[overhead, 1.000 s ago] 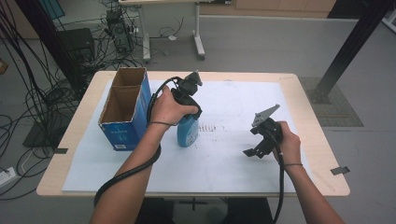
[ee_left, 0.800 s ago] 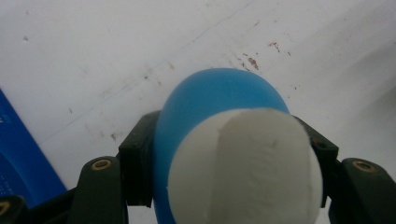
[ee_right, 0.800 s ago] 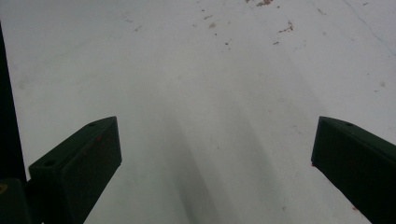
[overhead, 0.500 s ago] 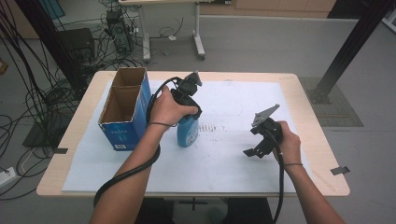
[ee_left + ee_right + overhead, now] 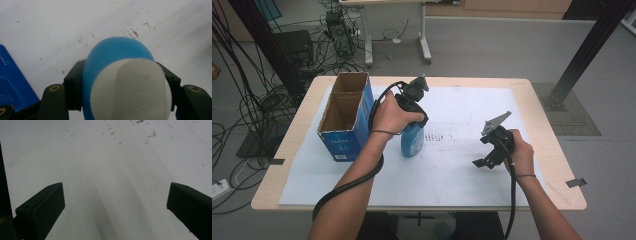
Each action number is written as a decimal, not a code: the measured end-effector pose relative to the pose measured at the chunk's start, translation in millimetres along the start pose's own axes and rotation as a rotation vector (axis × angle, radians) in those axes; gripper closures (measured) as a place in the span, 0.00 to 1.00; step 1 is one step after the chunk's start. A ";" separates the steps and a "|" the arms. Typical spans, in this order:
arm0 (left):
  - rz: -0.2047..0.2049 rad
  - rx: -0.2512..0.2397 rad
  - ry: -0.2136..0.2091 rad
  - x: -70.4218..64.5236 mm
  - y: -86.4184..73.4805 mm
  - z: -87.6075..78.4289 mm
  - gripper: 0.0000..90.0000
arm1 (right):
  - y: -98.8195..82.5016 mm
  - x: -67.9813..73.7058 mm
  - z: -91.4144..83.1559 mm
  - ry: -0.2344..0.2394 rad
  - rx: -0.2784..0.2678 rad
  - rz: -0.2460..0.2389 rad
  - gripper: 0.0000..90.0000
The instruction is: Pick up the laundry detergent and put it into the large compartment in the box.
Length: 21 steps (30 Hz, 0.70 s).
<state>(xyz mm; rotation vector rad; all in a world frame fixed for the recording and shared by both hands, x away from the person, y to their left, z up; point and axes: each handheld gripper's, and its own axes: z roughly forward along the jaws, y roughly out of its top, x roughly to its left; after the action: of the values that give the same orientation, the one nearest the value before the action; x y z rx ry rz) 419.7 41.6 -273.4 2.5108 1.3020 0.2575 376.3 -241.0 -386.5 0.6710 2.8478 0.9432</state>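
Note:
A blue bottle (image 5: 413,140) with a white cap stands upright on the white sheet, just right of the blue cardboard box (image 5: 343,116). My left gripper (image 5: 412,117) points down over it, its jaws shut on the bottle's top. In the left gripper view the bottle (image 5: 117,53) with its white cap (image 5: 131,91) sits squeezed between the two black jaws. My right gripper (image 5: 484,162) rests low over the sheet at the right, apart from the bottle, jaws spread wide. In the right gripper view nothing but white paper lies between the gripper's (image 5: 115,202) jaws.
The open-topped blue box has two compartments and stands at the table's (image 5: 542,107) left. A white paper sheet (image 5: 452,170) with faint marks covers most of the tabletop. Cables and desk legs crowd the floor beyond the far edge.

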 end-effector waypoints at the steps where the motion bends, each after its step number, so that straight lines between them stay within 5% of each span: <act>1: 0.003 -0.004 -0.001 0.0 0.5 -2.8 0.42 | 0.2 0.1 0.0 0.000 -0.001 -0.001 0.02; 21: 0.032 -0.042 -0.004 -6.8 14.5 -47.2 0.42 | 8.0 2.4 -6.5 -0.010 -0.003 -0.018 0.02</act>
<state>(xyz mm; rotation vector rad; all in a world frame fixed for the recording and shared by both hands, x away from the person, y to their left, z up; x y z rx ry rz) 413.1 36.7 -224.3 2.4976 1.2431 0.2838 376.0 -237.9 -376.4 0.6463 2.8379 0.9382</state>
